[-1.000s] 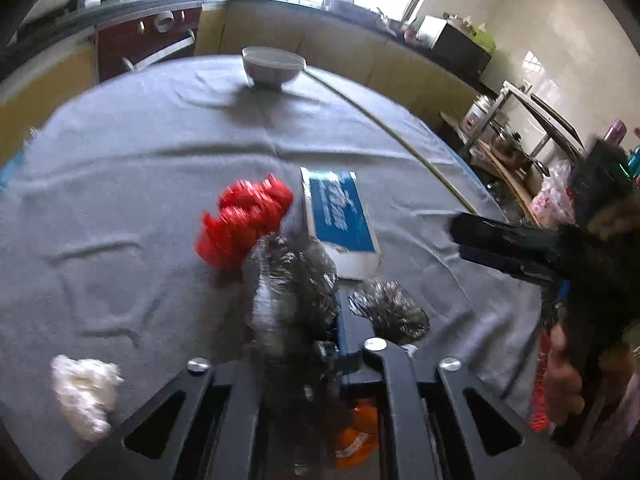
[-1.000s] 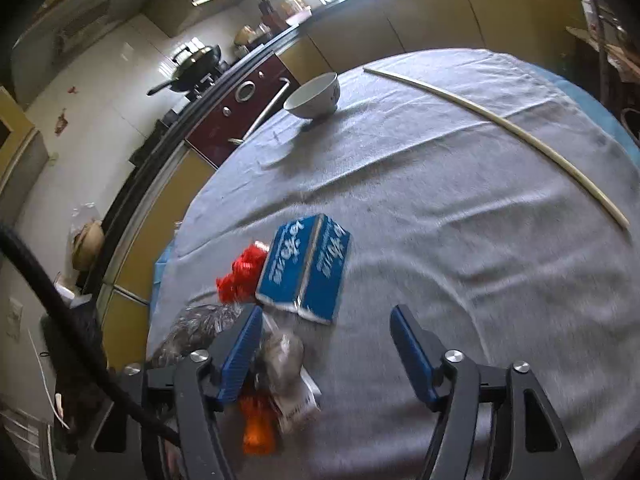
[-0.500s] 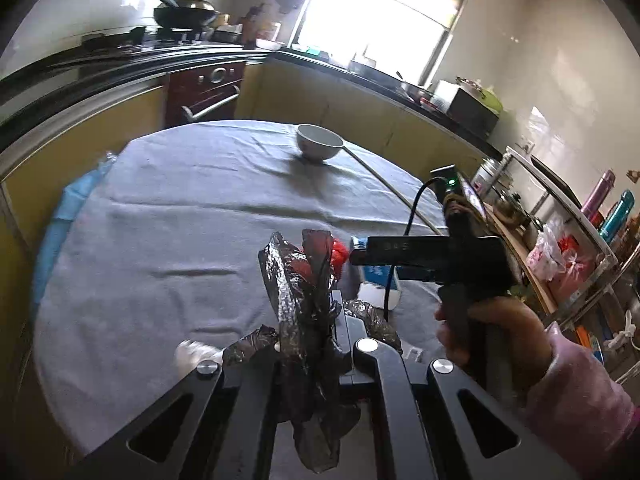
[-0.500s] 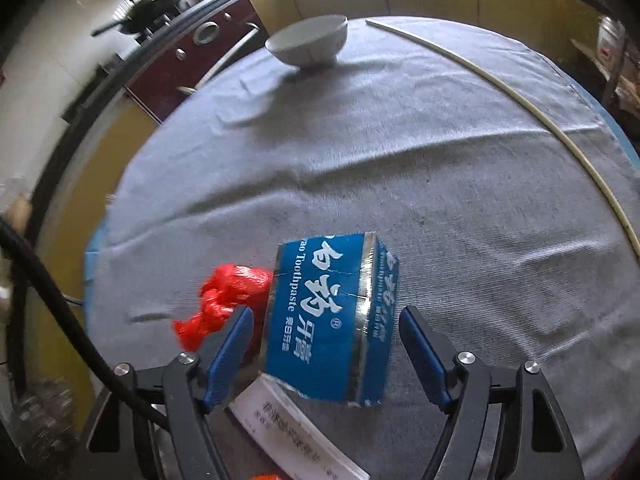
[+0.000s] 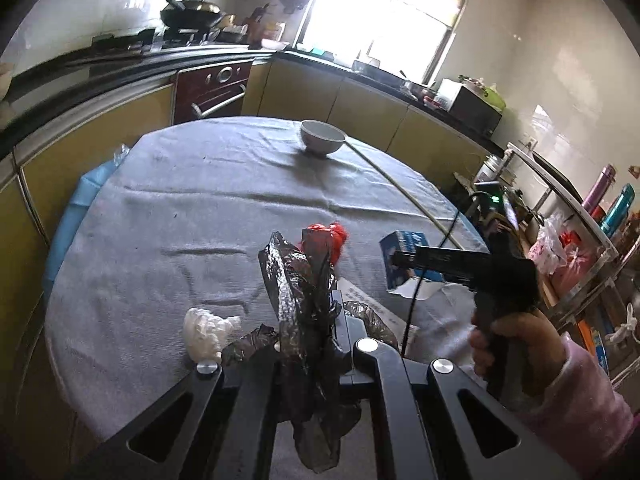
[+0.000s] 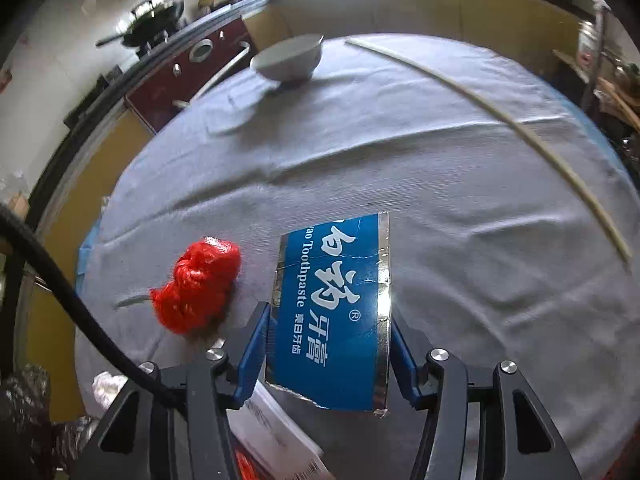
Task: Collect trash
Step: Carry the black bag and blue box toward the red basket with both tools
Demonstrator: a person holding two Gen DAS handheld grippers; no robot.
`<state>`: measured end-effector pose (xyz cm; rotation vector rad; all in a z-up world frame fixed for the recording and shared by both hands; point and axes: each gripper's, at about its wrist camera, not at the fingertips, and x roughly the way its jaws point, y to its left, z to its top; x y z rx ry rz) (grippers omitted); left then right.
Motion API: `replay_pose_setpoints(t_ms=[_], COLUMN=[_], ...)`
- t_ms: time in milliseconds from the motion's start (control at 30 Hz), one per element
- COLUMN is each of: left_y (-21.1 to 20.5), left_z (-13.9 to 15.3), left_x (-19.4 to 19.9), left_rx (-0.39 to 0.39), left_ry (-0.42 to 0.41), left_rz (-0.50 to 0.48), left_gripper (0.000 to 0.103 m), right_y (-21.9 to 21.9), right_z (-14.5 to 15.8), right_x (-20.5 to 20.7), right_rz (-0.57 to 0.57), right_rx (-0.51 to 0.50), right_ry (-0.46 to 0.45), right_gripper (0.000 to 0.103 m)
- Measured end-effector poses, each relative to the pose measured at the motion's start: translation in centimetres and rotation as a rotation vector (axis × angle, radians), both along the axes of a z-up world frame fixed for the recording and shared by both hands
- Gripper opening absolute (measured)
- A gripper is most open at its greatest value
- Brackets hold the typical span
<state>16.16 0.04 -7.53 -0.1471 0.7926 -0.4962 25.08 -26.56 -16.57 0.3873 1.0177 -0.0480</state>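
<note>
My left gripper (image 5: pixel 316 308) is shut on a crumpled black plastic bag (image 5: pixel 296 276), which stands up between its fingers and hangs down below them. On the grey tablecloth (image 5: pixel 192 216) beyond it lies a red plastic wad (image 5: pixel 326 236). My right gripper (image 6: pixel 326 344) is closing on a torn blue toothpaste box (image 6: pixel 332 312), and its blue pads touch both sides of the box. The red wad (image 6: pixel 196 284) sits just left of that box. In the left wrist view the right gripper (image 5: pixel 396 258) holds the box (image 5: pixel 400 246) at its tips.
A white crumpled wad (image 5: pixel 204 328) lies near my left gripper. A printed white sheet (image 6: pixel 280 436) lies under the box. A white bowl (image 6: pixel 288 60) and a long pale stick (image 6: pixel 500 120) are at the far side. A hand in a pink sleeve (image 5: pixel 516 340) grips the right tool.
My right gripper moved forward over the toothpaste box and its jaws narrowed onto it. The left gripper rose and drew back with the black bag.
</note>
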Motion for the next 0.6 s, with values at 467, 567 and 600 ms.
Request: replay_pose_setpoints(t_ms=[467, 567, 600], left_y=[-4.6, -5.7, -6.2], left_z=[3.1, 3.5, 3.6], left_x=[-5.5, -6.6, -7.0], left_rx=[0.019, 0.029, 0.034], left_ry=[-0.076, -0.091, -0.093], left_rz=[-0.074, -0.088, -0.095], left_gripper=[0.004, 0.004, 0.004], right_y=[-4.1, -5.4, -5.8], right_z=[5.0, 5.5, 5.7], right_x=[-13.8, -17.0, -18.0], right_rz=[-0.031, -0.048, -0.053], right_rx=[0.084, 0.108, 0.112], right_ry=[-0.197, -0.236, -0.245], right_gripper=[0.058, 0.058, 0.058])
